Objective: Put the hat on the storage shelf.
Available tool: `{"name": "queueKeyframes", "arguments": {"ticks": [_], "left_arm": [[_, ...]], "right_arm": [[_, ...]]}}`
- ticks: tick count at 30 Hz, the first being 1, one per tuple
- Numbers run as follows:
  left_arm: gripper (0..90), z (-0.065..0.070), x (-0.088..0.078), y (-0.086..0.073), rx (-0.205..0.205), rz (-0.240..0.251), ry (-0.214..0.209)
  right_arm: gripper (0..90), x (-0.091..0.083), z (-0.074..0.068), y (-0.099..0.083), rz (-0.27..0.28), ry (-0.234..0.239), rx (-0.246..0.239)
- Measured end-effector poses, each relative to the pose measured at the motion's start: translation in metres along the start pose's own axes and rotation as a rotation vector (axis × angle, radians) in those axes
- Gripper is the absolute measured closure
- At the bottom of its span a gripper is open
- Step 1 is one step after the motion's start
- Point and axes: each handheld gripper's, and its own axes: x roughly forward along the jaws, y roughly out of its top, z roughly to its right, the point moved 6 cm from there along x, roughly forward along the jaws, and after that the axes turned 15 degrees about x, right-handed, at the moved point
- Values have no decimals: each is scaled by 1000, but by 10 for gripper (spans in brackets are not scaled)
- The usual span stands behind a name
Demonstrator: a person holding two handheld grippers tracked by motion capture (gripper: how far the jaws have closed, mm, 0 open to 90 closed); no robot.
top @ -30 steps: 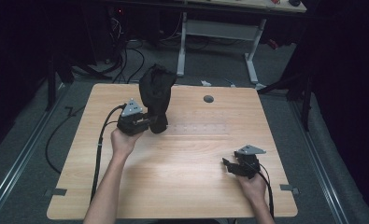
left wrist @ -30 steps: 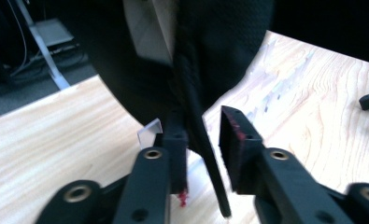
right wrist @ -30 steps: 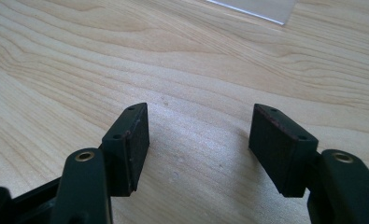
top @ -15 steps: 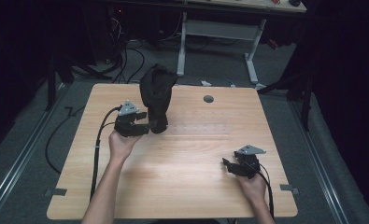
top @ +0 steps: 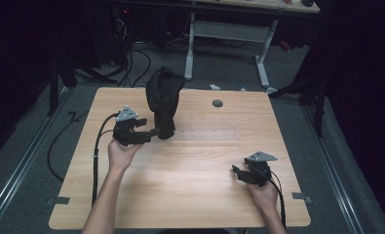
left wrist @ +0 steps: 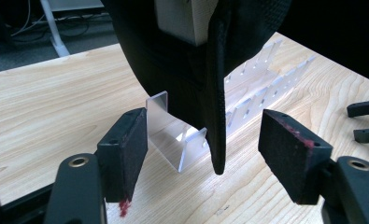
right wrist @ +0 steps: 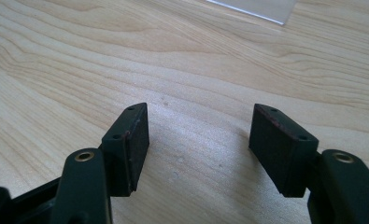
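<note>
A black fabric piece [top: 163, 97] hangs over an upright stand at the back left of the table. In the left gripper view it drapes a pale block [left wrist: 182, 18], and its dangling edge [left wrist: 217, 135] drops in front of a clear acrylic stand [left wrist: 173, 135]. My left gripper [top: 153, 132] is open at the fabric's lower left; its jaws stand either side of that edge [left wrist: 203, 144] without touching it. My right gripper [top: 235, 171] rests open near the front right, with bare wood between its jaws [right wrist: 198, 140].
A clear slotted acrylic rack [left wrist: 261, 79] lies flat on the table [top: 190, 204] right of the fabric. A round grey grommet [top: 217, 103] sits near the back edge. Cables trail off the left side. A desk frame and floor cables lie beyond the table.
My left gripper has drawn back to the left, from against the black fabric to just beside its lower edge. The right gripper has stayed put.
</note>
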Motion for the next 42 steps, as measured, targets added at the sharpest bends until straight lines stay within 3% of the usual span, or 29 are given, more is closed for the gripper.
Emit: {"name": "queueKeyframes", "arguments": {"ticks": [17, 22, 42], "left_arm": [[342, 0, -13, 8, -38, 19, 29], [341, 0, -19, 9, -22, 18, 43], [339, -8, -45, 6, -45, 21, 71]], "right_arm": [[379, 0, 0, 0, 0, 0, 1], [378, 0, 0, 0, 0, 0, 1], [374, 0, 0, 0, -1, -1, 1]]}}
